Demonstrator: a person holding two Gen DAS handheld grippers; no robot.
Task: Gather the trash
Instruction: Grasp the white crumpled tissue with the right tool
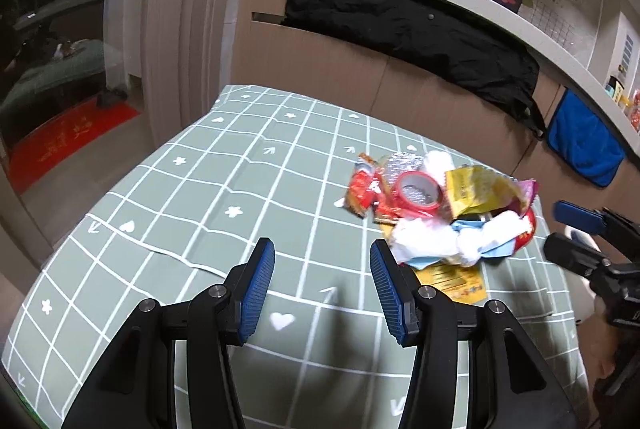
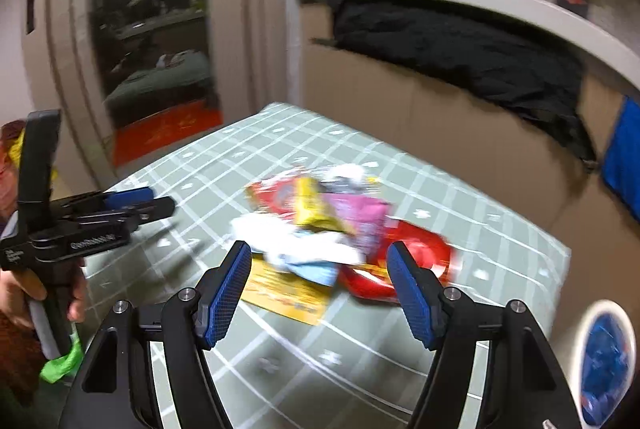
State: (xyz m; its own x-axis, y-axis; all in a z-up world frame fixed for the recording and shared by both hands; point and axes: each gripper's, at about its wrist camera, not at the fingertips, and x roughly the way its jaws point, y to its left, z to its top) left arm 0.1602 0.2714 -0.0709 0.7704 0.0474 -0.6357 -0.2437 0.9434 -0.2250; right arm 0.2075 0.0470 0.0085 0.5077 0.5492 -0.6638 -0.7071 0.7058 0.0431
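Note:
A heap of trash (image 1: 440, 209) lies on the green checked tablecloth (image 1: 200, 189): a red tape roll (image 1: 420, 195), yellow wrappers, white tissues (image 1: 424, 241) and a flat yellow packet (image 1: 452, 281). My left gripper (image 1: 321, 249) hovers open just left of the heap with nothing between its blue pads. The blurred right wrist view shows the same heap (image 2: 320, 221), with a red wrapper (image 2: 424, 249) on its right. My right gripper (image 2: 319, 253) stands open and empty right in front of it. Each gripper appears in the other's view: the right gripper (image 1: 554, 229) and the left gripper (image 2: 160, 201).
A white bin with blue contents (image 2: 608, 357) stands beside the table's right corner. Behind the table, a cardboard wall carries a black cloth (image 1: 400, 29) and a blue cloth (image 1: 580, 141). A red mat (image 1: 68, 141) lies on the floor at the left. A hand (image 2: 24, 289) grips the left tool.

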